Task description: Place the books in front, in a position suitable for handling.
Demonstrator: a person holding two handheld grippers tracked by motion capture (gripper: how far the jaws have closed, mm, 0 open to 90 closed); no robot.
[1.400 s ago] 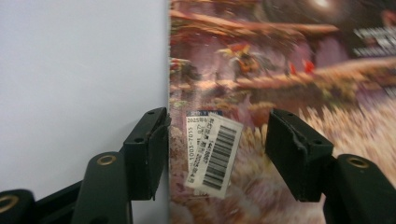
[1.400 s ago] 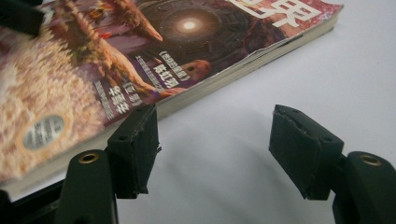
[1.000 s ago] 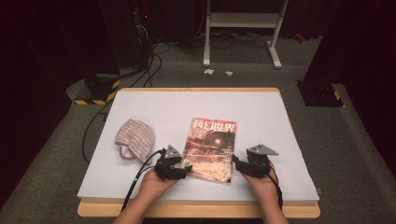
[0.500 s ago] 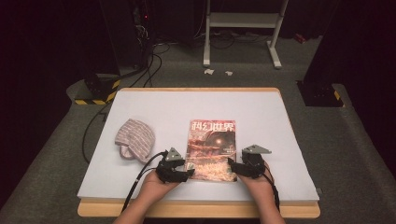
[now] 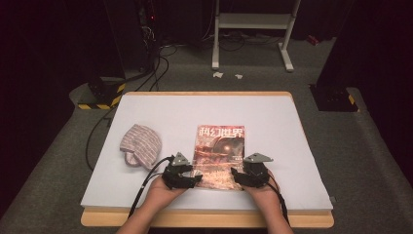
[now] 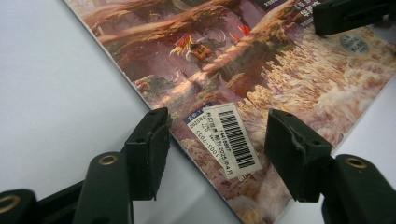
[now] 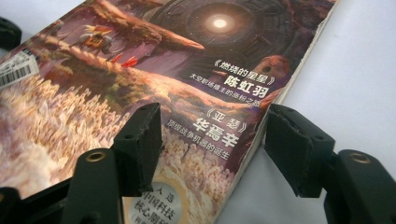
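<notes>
Left hand-held gripper spread astride magazine corner edge, right hand-held gripper spread, just been closing, astride opposite edge, neither pinching.

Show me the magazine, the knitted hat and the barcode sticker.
magazine (image 5: 220, 146): high view, middle of the cover.
knitted hat (image 5: 141, 144): high view, striped crown.
barcode sticker (image 6: 229, 137): left gripper view, the bars, between the jaws.

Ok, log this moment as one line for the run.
left gripper: open, astride magazine near-left corner | right gripper: open, jaws just closing, astride near-right corner | cap: left, untouched
</notes>
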